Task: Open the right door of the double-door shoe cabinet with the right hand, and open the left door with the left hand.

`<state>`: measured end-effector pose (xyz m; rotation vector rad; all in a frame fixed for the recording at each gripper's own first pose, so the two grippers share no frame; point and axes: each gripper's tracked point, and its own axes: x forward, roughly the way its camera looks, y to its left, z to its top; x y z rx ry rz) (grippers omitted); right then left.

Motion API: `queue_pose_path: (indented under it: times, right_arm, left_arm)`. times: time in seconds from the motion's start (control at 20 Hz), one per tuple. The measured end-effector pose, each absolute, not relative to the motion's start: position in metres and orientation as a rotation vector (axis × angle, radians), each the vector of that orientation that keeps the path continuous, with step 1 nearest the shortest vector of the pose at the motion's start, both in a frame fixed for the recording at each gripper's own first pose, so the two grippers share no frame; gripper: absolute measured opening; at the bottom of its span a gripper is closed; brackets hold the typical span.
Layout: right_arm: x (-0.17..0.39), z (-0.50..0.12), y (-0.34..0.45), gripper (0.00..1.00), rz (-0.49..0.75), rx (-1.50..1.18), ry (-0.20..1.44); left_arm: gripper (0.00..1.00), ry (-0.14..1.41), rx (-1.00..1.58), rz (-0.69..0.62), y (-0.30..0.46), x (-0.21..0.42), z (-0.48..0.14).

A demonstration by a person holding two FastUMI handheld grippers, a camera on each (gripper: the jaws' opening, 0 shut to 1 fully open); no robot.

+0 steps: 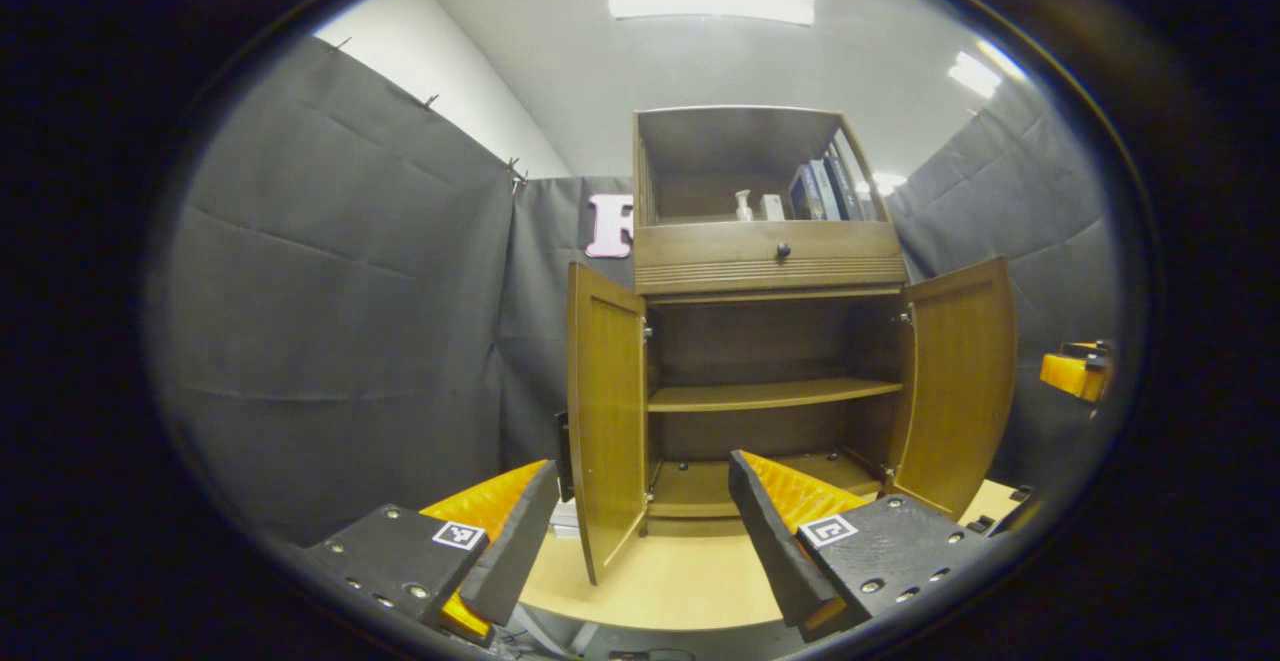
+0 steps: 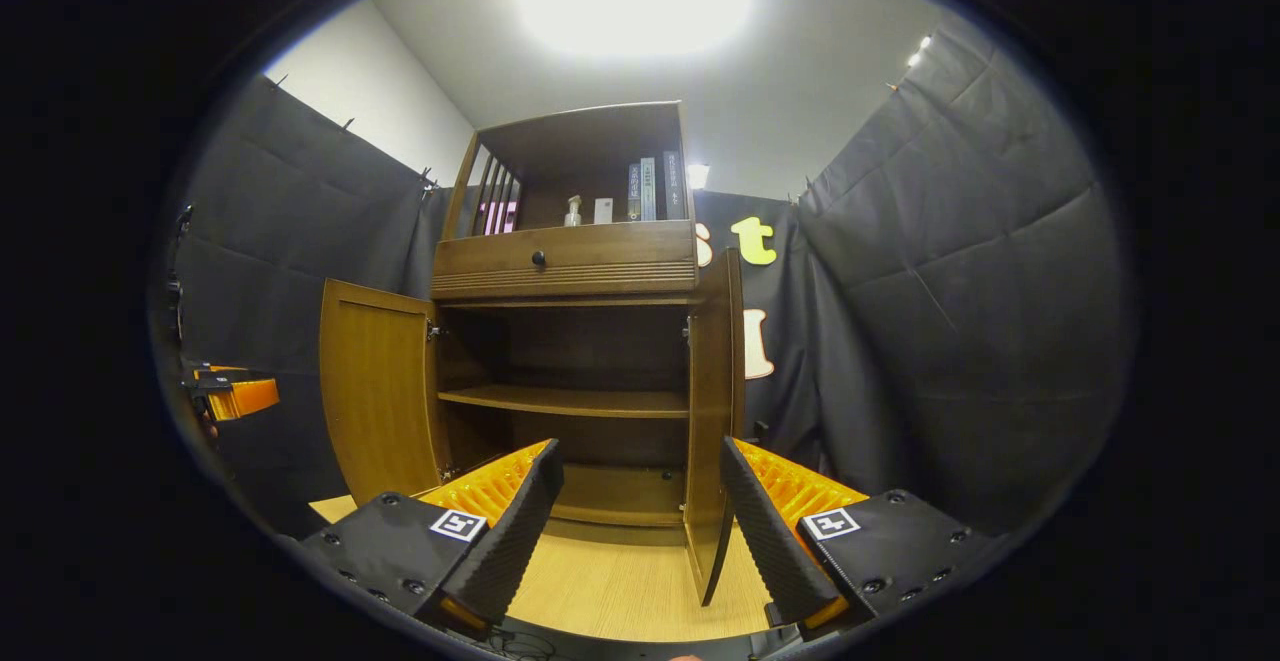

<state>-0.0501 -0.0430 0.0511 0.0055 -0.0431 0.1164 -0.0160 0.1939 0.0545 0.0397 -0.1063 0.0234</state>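
The double-door shoe cabinet (image 1: 765, 341) is seen at the centre of the left gripper view, standing on a light wooden bench (image 1: 660, 581). Both doors are swung open: the left door (image 1: 605, 411) at centre left, the right door (image 1: 960, 381) at centre right. An inner shelf (image 1: 770, 396) is exposed between them, and books (image 1: 825, 189) are kept in the top compartment. The left gripper (image 1: 645, 531) is held with its jaws apart at the lower edge, clear of the doors. In the right gripper view, the right gripper (image 2: 640, 531) is likewise spread apart, gripping nothing.
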Motion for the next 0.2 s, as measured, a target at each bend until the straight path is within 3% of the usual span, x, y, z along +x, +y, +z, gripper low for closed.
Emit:
queue_pose_path:
  times: [0.2]
  right_arm:
    - [-0.0515, 0.0515, -0.0434, 0.99, 0.112, -0.003, -0.041]
  left_arm:
    - [0.99, -0.119, 0.051, 0.025, 0.1952, -0.0173, 0.0568]
